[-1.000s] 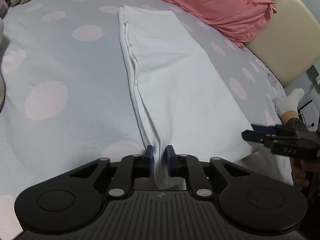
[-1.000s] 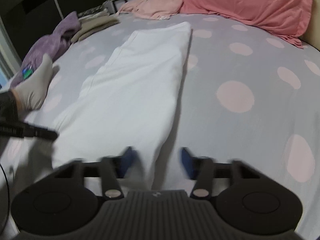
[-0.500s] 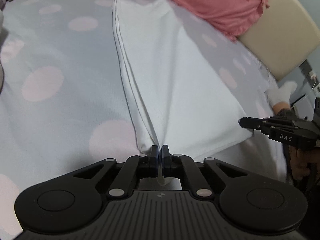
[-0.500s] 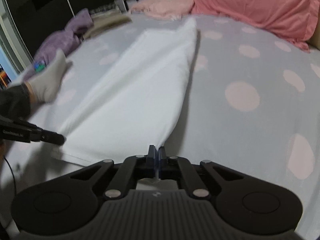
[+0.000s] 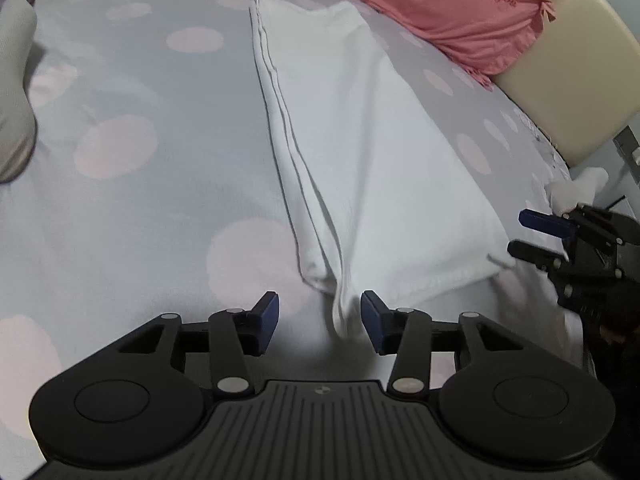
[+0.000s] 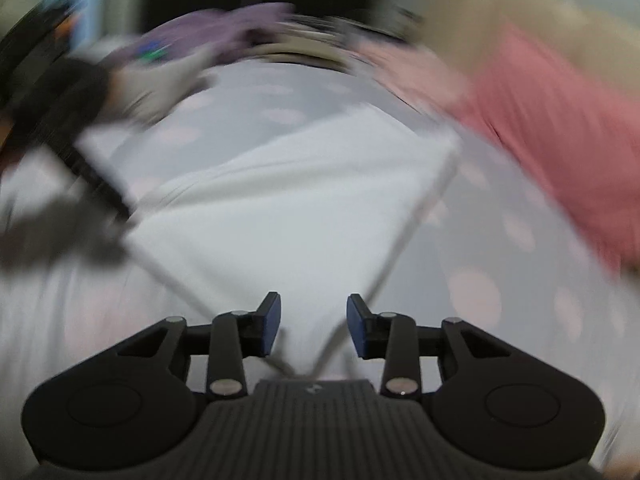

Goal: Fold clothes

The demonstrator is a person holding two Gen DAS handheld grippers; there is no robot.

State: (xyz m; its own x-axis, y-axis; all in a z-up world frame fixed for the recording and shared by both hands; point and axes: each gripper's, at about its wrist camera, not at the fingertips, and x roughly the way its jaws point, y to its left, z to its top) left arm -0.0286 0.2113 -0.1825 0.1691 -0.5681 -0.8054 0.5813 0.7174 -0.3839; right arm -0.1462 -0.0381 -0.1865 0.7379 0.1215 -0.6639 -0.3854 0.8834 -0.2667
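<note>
Both claws were clamped on the near corners of the white cloth half a second ago; now both are letting go. The left claw has its jaws parting, with a pinched peak of the white cloth standing between them but touched by neither pad. The right claw is also opening, the cloth's near corner lying slack between its jaws; its view is badly smeared by motion, so finer detail there is lost.

The cloth lies as a long folded strip down the middle of the bed, its layered edges stacked along the left side and its far end near the pink pillow.

Risks, as I judge them: the raised peak at the left corner may slump sideways once free and spoil the stacked edges, since nothing is pressing it flat. A pad could also snag the loose cloth as the claw pulls away and drag the corner askew. The soft bed gives under any pressing, so the next fold may come out uneven unless both ends are lifted together.

The bed has a pale grey cover with pink dots, with a cream padded headboard at the right. A socked foot rests at the left edge, and purple clothes lie at the far side against a dark background.
</note>
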